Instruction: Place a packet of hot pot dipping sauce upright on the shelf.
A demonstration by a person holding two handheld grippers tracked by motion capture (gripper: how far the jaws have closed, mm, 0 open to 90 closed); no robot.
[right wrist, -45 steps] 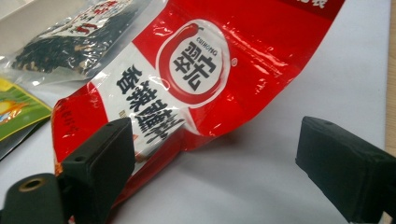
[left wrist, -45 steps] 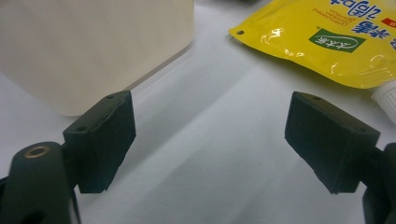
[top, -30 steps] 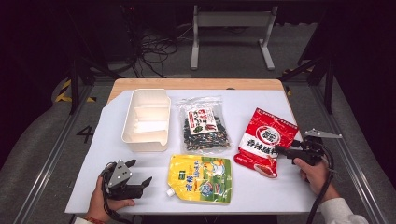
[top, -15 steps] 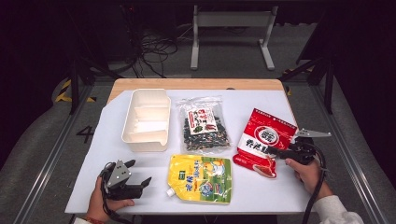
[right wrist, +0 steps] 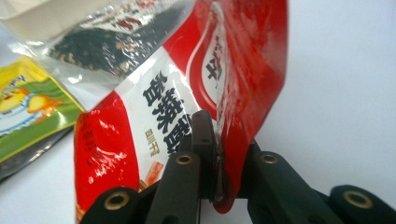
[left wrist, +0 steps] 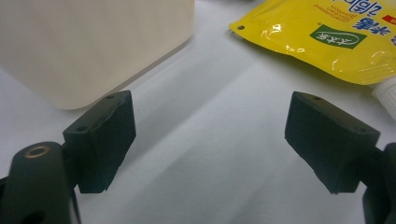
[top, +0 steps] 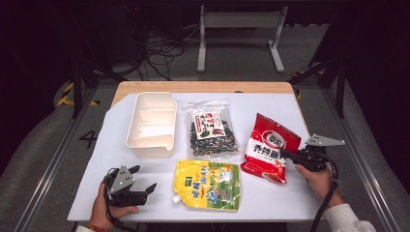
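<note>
Red snack bag (top: 270, 147): right of frame on the white worktop (top: 159, 166), right edge lifted. Right tool (top: 285, 155): jaws just closed, clamped on that bag's edge. Left tool (top: 143, 180): lower left, jaws apart, nothing between. Yellow spout pouch (top: 209, 184): lower centre.

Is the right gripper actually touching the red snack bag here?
Touching. In the right gripper view, the right gripper, its jaws having just closed, pinches the edge of the red snack bag between them.

Left gripper (top: 138, 186) low, jaws wide apart; right gripper (top: 285, 154) just clamped, jaws together.
</note>
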